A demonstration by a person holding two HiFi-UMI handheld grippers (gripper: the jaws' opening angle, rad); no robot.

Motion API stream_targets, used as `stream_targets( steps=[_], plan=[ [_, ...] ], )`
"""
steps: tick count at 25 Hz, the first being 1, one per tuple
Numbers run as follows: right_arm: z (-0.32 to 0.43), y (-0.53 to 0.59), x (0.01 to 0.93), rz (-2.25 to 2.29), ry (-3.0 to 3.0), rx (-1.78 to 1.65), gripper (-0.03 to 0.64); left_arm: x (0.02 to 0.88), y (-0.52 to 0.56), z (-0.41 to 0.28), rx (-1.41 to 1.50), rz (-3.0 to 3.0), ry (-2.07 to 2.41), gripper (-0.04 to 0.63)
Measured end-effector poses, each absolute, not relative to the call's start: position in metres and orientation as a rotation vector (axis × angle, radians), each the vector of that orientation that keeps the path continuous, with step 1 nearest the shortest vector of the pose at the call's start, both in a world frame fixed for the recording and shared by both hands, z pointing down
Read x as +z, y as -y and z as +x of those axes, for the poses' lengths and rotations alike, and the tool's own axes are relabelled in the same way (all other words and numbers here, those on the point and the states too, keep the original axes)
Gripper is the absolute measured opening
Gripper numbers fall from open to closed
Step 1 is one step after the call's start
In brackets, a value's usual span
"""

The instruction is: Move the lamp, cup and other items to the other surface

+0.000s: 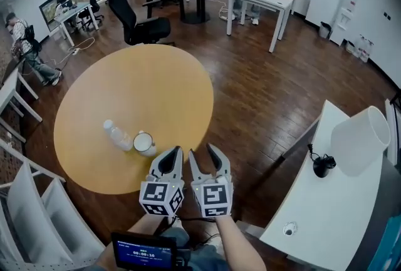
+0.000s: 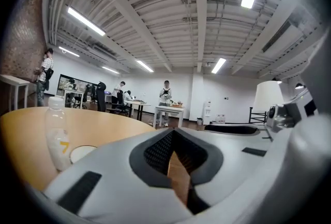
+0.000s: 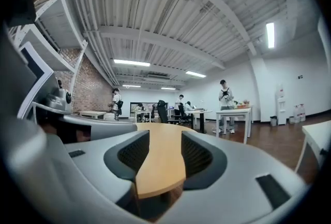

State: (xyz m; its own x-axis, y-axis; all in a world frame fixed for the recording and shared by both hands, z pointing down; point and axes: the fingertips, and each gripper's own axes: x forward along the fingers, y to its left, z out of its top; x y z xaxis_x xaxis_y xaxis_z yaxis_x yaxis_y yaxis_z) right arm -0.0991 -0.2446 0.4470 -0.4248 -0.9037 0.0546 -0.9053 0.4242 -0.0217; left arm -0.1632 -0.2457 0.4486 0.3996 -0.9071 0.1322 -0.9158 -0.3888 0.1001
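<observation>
Wooden round counter [image 1: 138, 88] holds the cup [image 1: 144, 143] beside a plastic bottle [image 1: 117, 136], the lamp [image 1: 358, 140] sits on the white counter [image 1: 319, 213] at right, and nearer, the left hand-held gripper [image 1: 175, 152] is closed and empty, the right hand-held gripper [image 1: 202, 152] half-open, empty.

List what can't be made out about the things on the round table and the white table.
Cup: contents too small in head view; in left gripper view the left tool covers all but its rim.
Bottle: label print too small, head view.
Lamp: stand hidden by its own shade, head view.
Small round thing on the white table: too small to name, head view.
</observation>
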Motion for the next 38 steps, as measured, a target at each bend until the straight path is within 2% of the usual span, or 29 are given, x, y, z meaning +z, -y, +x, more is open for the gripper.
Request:
stream_targets(
  steps=[2,4,13,21,33,38],
  plan=[
    [-0.066,0.232,0.443,1.739,2.586,0.078,0.133,0.448,0.236,-0.127,0.091,2.55,1.539,0.015],
    [-0.036,0.218,0.438,1.812,2.544,0.069,0.108,0.447,0.225,-0.09,0.102,2.603,1.424,0.015],
    [0.082,0.162,0.412,2.074,2.337,-0.03,0.027,0.433,0.182,0.034,0.087,2.773,1.141,0.015],
    [0.151,0.129,0.408,2.223,2.209,-0.022,0.023,0.424,0.153,0.109,0.071,2.849,0.923,0.014],
    [0.19,0.115,0.411,2.291,2.137,-0.044,0.025,0.424,0.136,0.153,0.077,2.909,0.82,0.014],
    [0.227,0.089,0.414,2.371,2.025,-0.058,0.025,0.421,0.12,0.175,0.08,2.917,0.818,0.014]
  ],
)
